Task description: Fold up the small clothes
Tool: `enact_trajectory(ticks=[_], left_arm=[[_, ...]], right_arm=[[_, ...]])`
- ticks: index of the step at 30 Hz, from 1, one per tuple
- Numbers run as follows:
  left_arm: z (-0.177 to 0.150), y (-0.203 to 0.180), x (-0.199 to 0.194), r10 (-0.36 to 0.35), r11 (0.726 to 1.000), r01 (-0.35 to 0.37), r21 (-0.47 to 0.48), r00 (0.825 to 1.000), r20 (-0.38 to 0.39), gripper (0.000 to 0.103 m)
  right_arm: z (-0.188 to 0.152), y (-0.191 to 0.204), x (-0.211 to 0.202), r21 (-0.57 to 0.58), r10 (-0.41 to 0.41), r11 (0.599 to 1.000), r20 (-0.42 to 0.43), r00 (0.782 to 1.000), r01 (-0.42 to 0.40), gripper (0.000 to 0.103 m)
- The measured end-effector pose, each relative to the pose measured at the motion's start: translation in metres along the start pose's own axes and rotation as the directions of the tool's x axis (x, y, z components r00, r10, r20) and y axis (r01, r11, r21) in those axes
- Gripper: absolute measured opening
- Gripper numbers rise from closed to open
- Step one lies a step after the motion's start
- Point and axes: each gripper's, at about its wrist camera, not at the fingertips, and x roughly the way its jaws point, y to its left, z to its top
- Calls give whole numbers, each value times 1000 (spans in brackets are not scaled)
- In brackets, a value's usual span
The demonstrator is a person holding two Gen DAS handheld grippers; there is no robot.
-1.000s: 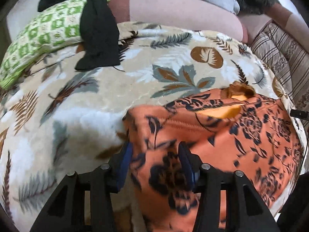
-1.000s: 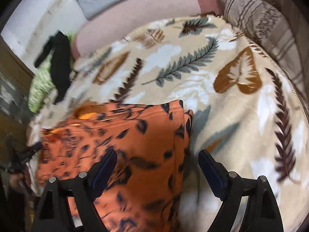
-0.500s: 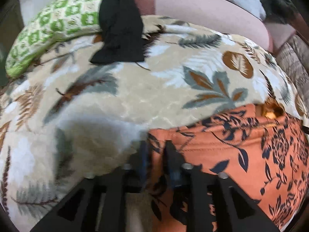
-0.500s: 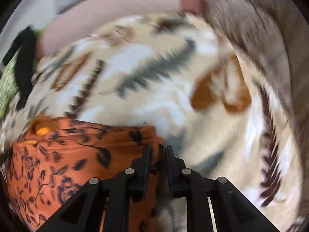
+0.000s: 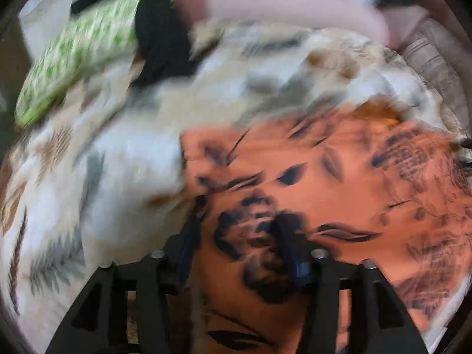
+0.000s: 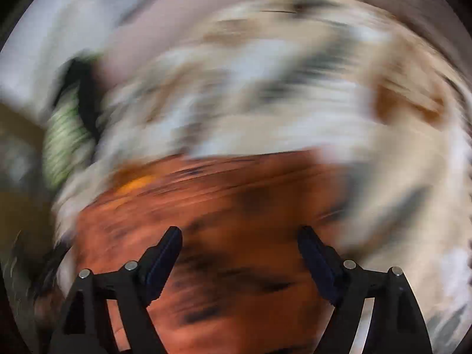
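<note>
An orange garment with a dark floral print (image 5: 339,177) lies on a leaf-patterned blanket (image 5: 118,162). Both views are blurred by motion. My left gripper (image 5: 240,230) is open, its fingers apart over the garment's left part. In the right wrist view the same orange garment (image 6: 221,206) fills the lower middle. My right gripper (image 6: 240,246) is open wide above it, holding nothing.
A green patterned pillow (image 5: 79,59) with a black cloth (image 5: 162,44) draped on it lies at the back left. A pink bolster (image 5: 295,8) runs along the back. A striped cushion (image 5: 433,65) sits at the right edge.
Half a second ago both grippers were shut on the garment's corners. Both have now opened and let the cloth go, and both views are moving fast.
</note>
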Motion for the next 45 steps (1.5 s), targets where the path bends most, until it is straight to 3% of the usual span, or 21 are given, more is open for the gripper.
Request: enact_trajectory(ticks=[2, 5, 7, 11, 14, 17, 22, 24, 26, 27, 28, 29, 31, 33, 36, 38, 40, 41, 42, 44, 45], left_arm=[[1, 17, -19, -26, 991, 30, -132, 999, 33, 65], [-6, 14, -63, -2, 992, 19, -121, 990, 144, 65], [-20, 8, -87, -35, 991, 57, -120, 983, 183, 67], [-63, 3, -116, -105, 967, 149, -205, 972, 210, 68], [-98, -2, -126, -134, 939, 194, -283, 967, 217, 68], [-116, 0, -120, -157, 915, 219, -339, 967, 201, 68], [-120, 19, -85, -235, 798, 283, -533, 959, 158, 68], [-118, 20, -80, -246, 782, 296, -549, 955, 164, 68], [-115, 22, -80, -246, 772, 291, -565, 956, 157, 65], [-113, 25, -81, -249, 760, 299, -577, 954, 166, 56], [-111, 26, -80, -247, 765, 294, -572, 956, 161, 26], [-107, 25, -78, -220, 790, 254, -558, 967, 128, 7], [-105, 28, -75, -214, 801, 242, -547, 970, 116, 6], [-100, 26, -87, -167, 839, 208, -503, 978, 125, 4], [-92, 13, -116, -51, 920, 118, -374, 982, 184, 1], [-91, 15, -110, 37, 939, 20, -344, 987, 158, 2], [-97, 28, -77, 52, 932, -47, -359, 999, 2, 2], [-103, 36, -72, 37, 919, -43, -392, 999, -22, 2], [-108, 43, -82, 34, 907, -22, -421, 999, 23, 2], [-107, 40, -101, 63, 921, -22, -390, 994, 94, 5], [-104, 35, -114, 50, 933, 3, -359, 989, 138, 18]], right_arm=[[-6, 3, -26, 20, 1, 1000, 39, 999, -1, 70], [-35, 24, -71, -104, -1, 994, 93, 996, 11, 75], [-72, 20, -94, -45, 57, 998, 96, 994, -53, 82], [-152, 8, -98, 70, 123, 989, 60, 991, -127, 82], [-206, -15, -82, 264, 222, 937, 61, 973, -230, 82], [-211, -25, -69, 324, 234, 909, 121, 965, -261, 82], [-187, -42, -47, 443, 227, 835, 264, 937, -327, 82], [-183, -47, -43, 470, 230, 815, 275, 934, -339, 81], [-178, -45, -44, 457, 208, 832, 268, 941, -314, 74], [-175, -42, -44, 452, 185, 846, 250, 950, -283, 62], [-173, -44, -47, 443, 172, 857, 237, 956, -264, 41], [-170, -43, -50, 420, 152, 877, 218, 964, -233, 32], [-164, -38, -53, 369, 115, 912, 192, 975, -181, 24], [-158, -24, -63, 291, 67, 949, 191, 979, -121, 21], [-156, 0, -85, 162, 2, 986, 232, 973, -40, 19], [-157, -3, -87, 155, -55, 988, 242, 969, 18, 20], [-160, -25, -64, 213, -69, 976, 139, 988, 38, 27], [-163, -36, -55, 266, -30, 964, 98, 995, 3, 29], [-169, -45, -63, 305, 18, 950, 147, 989, -63, 32], [-171, -42, -81, 273, -9, 961, 179, 984, -41, 64], [-172, -39, -94, 255, -31, 967, 214, 976, -25, 72]])
